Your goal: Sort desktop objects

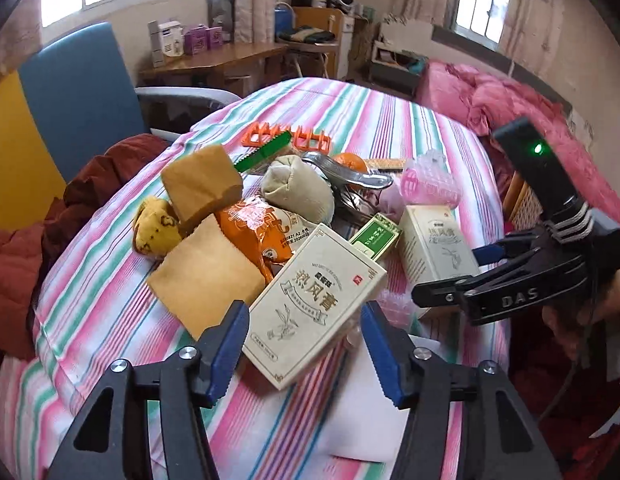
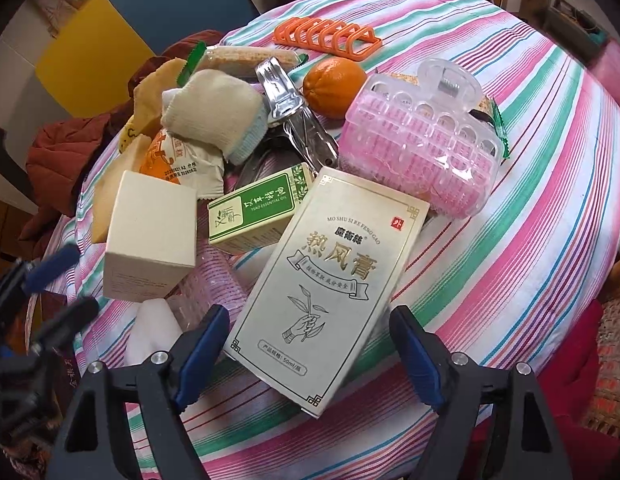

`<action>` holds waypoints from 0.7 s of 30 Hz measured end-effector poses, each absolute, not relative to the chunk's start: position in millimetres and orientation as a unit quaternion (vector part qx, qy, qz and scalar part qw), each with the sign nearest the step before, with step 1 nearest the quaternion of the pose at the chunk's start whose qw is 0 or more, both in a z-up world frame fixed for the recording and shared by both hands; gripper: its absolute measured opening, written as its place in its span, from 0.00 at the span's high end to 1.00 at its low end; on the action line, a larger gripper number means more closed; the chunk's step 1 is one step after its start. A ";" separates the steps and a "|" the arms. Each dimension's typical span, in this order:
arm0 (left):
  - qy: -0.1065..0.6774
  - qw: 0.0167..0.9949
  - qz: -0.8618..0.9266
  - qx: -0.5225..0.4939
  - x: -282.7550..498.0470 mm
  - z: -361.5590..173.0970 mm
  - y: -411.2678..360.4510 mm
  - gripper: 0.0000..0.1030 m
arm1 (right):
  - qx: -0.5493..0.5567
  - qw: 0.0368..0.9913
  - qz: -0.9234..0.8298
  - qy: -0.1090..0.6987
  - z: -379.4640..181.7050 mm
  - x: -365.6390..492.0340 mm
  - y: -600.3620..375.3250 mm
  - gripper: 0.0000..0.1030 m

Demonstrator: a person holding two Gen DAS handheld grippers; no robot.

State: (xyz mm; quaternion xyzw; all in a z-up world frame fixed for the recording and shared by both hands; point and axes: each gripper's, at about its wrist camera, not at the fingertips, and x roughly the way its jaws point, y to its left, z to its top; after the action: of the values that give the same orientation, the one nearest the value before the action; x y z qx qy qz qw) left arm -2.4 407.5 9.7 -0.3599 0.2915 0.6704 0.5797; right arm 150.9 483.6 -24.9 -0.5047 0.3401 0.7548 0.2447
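On the striped cloth [image 2: 510, 184], a heap of small goods waits to be sorted; nothing looks separated out yet.

Right gripper [image 2: 310, 354]: jaws spread wide, a blue pad on either side of the near end of a pale ointment box [image 2: 334, 276]; gaps show on both sides, so no grip yet. Left gripper [image 1: 305, 350]: jaws likewise apart, straddling the near corner of a second, matching box [image 1: 316, 306]; pads clear of it, nothing held.

Where things lie: the right-hand box lies face up at the near edge of the heap, its far end just beside the pink hair roller clip [image 2: 420, 144], its left flank near the green essential-oil carton [image 2: 257, 212]. Beyond sit a rolled sock [image 2: 213, 116], metal tongs [image 2: 285, 100], an orange [image 2: 334, 84] and an orange rack [image 2: 330, 38].

Step in hand, as I judge it: pinch each box and lift it away from the clutter. To do it well: settle the pads across the short width, well onto the flat sides rather than the corner; close squarely; lift straight up so the roller clip and green carton are not dragged along.

Orientation: the right-hand box's long axis runs from near-left to far-right in the right wrist view, title end far, volume line near; the gripper's line sits a little off that axis, so a small wrist twist would help. The left-hand box's long axis slants the same way.
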 end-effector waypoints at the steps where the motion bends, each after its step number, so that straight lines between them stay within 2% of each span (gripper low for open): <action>1: 0.312 0.575 0.667 -0.356 -1.4 4.8 413.9 0.43 | -0.504 0.244 0.755 0.341 -24.6 151.3 482.8 0.19; 7: 0.378 0.585 0.639 -0.326 12.9 -9.8 434.6 0.42 | -0.507 0.243 0.752 0.344 -23.3 151.8 475.2 0.16; 11: 0.391 0.576 0.644 -0.318 19.8 -15.5 437.7 0.33 | -0.508 0.243 0.751 0.344 -23.0 151.2 470.4 0.16; 15: 0.355 0.579 0.655 -0.331 11.1 -15.1 433.2 0.33 | -0.509 0.247 0.753 0.335 -20.7 150.8 463.6 0.17; 16: 0.342 0.579 0.659 -0.338 8.8 -14.8 431.6 0.33 | -0.507 0.244 0.758 0.330 -19.2 150.0 460.3 0.23; 19: 0.308 0.567 0.672 -0.364 1.2 -17.2 428.3 0.33 | -0.506 0.238 0.766 0.319 -15.7 147.3 452.8 0.28; 21: 0.298 0.563 0.676 -0.369 -0.1 -16.5 424.0 0.38 | -0.503 0.235 0.767 0.323 -14.2 147.6 449.6 0.28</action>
State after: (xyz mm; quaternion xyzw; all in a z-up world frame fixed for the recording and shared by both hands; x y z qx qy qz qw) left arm -0.1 424.0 -16.5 -0.3694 0.2982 0.6764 0.5631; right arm 147.6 449.6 -14.2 -0.5030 0.3225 0.7667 0.2349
